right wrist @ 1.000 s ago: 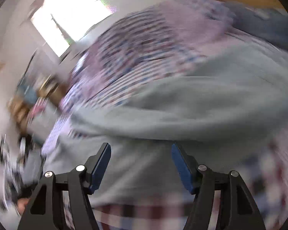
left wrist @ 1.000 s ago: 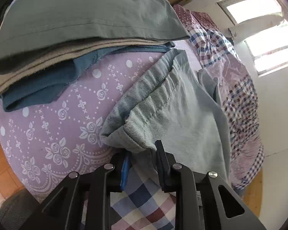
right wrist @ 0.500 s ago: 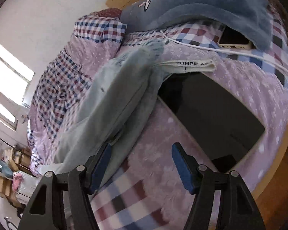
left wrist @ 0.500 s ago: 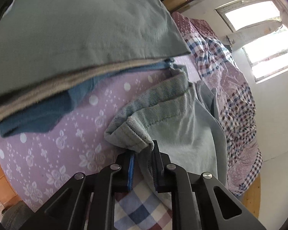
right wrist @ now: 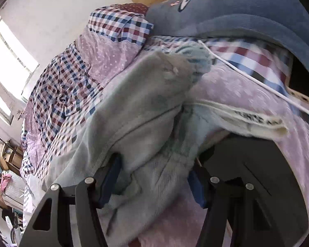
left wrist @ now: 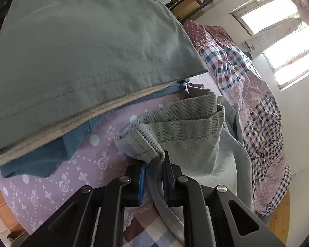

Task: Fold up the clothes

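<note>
Gripping a bunched corner of the pale denim garment point(left wrist: 187, 129), our left tool point(left wrist: 153, 177) is clenched on the cloth; its jaws have just been closing, and the hemmed fold sits pinched between the blue pads. We note the garment lying along the bed point(left wrist: 51, 185), on the lilac floral sheet, running from the near corner toward the crumpled checked quilt point(left wrist: 263, 107) at the far side. Beside it, at the bed's left edge, a folded stack point(left wrist: 82, 51) sits with a grey-green piece on top, a beige one under it and a blue one lowest.

From the right wrist view, our right tool point(right wrist: 154, 177) stands wide, straddling a thick ridge of the same denim; its jaws have just been closing somewhat, cloth lies between them, but we cannot tell whether the pads press on it. A white cord point(right wrist: 257, 84) crosses the sheet beyond, a dark flat slab point(right wrist: 257, 164) lies just right of the tool, and a blue plush cushion point(right wrist: 247, 10) sits at the bed's far right corner.
</note>
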### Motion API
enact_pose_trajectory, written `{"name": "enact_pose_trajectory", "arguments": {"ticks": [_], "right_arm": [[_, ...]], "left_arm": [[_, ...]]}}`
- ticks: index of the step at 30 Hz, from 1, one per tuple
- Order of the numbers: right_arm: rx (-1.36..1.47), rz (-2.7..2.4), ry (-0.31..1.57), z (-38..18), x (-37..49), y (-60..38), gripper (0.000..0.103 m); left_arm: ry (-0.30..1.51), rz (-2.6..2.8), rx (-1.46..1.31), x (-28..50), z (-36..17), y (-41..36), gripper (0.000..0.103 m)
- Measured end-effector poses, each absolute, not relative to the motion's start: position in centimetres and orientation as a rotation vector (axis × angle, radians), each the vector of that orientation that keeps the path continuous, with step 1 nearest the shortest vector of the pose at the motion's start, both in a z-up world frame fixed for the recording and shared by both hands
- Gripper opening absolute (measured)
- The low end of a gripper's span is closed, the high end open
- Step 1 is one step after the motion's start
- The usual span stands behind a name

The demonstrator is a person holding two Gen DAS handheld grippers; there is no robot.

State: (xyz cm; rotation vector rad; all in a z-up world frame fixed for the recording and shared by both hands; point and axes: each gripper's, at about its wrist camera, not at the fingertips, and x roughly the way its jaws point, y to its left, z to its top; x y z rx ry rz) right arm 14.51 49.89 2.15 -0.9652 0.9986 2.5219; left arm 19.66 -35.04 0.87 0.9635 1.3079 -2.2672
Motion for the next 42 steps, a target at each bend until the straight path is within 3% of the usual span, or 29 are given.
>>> {"name": "enact_pose_trajectory", "arguments": {"ticks": [1,4,8,16,22,27,33,37,42], "right_arm": [[-0.959,2.529,1.000,2.1,14.0,49.9,0.063],[-0.937,2.550,1.017,2.6,13.5,49.8,0.019],[-0.837,2.580,0.970,5.0,14.9,49.5,0.010],[-0.574,2.495,0.898,9.8,22.8,51.0,0.008],[-0.621,2.420,0.955,8.6,25.3,50.6,0.009],[-0.687,2.328,1.123,5.6,26.6,51.3,0.018],[-0.694,2.278,1.035,6.1,27.7,49.3,0.029],[-0.655,2.275,0.977,7.1,28.4,47.7,0.032],[-0.608,2.253,0.973,7.9,29.6,46.4,0.032]], "left_arm": [[1.306,-2.267,0.964,19.6,0.8,-35.1,0.014],[1.294,-2.265,0.968,19.3,0.7,-35.0,0.014],[1.285,-2.256,0.966,19.0,0.7,-35.1,0.014],[1.313,-2.328,0.841,19.6,2.2,-36.2,0.010],[1.391,-2.344,0.788,20.1,2.5,-37.3,0.010],[1.399,-2.251,0.889,20.4,0.8,-37.6,0.011],[1.394,-2.260,0.912,20.9,1.0,-37.6,0.021],[1.495,-2.238,0.805,22.6,1.0,-38.6,0.037],[1.579,-2.249,0.838,22.2,-0.1,-39.2,0.037]]}}
